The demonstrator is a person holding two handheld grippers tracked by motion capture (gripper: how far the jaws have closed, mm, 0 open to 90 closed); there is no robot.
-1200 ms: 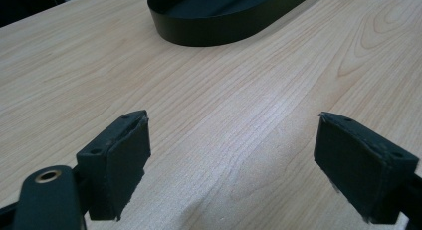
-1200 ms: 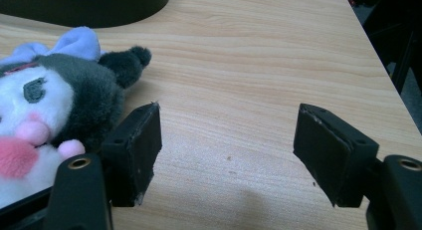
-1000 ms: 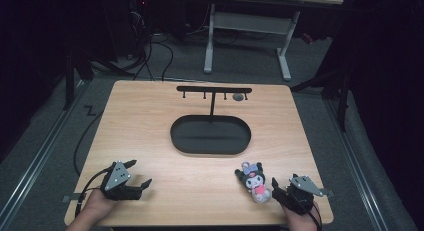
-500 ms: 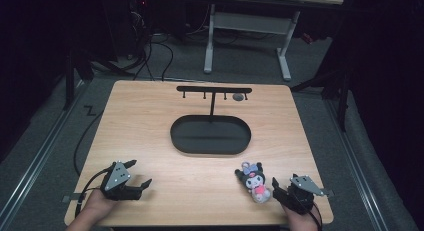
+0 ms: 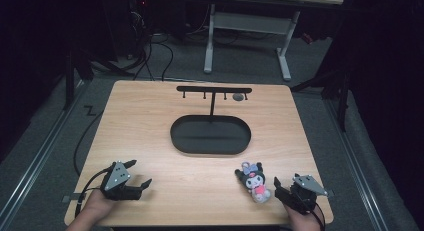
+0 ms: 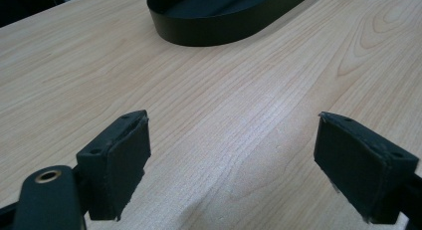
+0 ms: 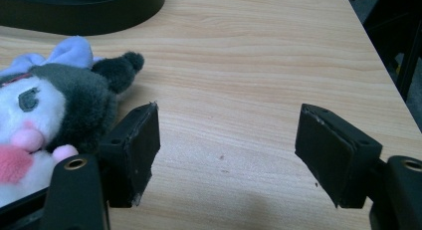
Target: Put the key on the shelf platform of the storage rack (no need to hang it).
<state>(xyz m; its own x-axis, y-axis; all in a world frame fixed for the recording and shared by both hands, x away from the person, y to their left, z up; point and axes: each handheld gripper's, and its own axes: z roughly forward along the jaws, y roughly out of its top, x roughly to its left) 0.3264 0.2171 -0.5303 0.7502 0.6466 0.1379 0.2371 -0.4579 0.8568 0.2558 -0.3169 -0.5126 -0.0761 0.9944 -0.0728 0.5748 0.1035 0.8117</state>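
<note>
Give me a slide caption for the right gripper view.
Open right gripper resting beside a plush toy on the wooden table.

Smooth pale wood table [image 5: 150, 121]; matt black tray [image 5: 210, 136], perhaps metal; fuzzy plush toy [image 5: 255, 183]; rough-edged black gripper pads [image 7: 139, 145].

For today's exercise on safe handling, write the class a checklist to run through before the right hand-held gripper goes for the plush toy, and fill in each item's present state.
1. Right hand-held gripper jaws apart, nothing between them: ok.
2. Plush toy lies free on the table, beside the gripper's left jaw rather than between the jaws: not ok for closing yet.
3. Left hand-held gripper open and well away from the toy: ok.
4. Black oval tray holds nothing: ok.
5. Rack behind the tray stands upright: ok.
6. Small grey thing under the rack's bar, hung or lying: cannot tell.
</note>
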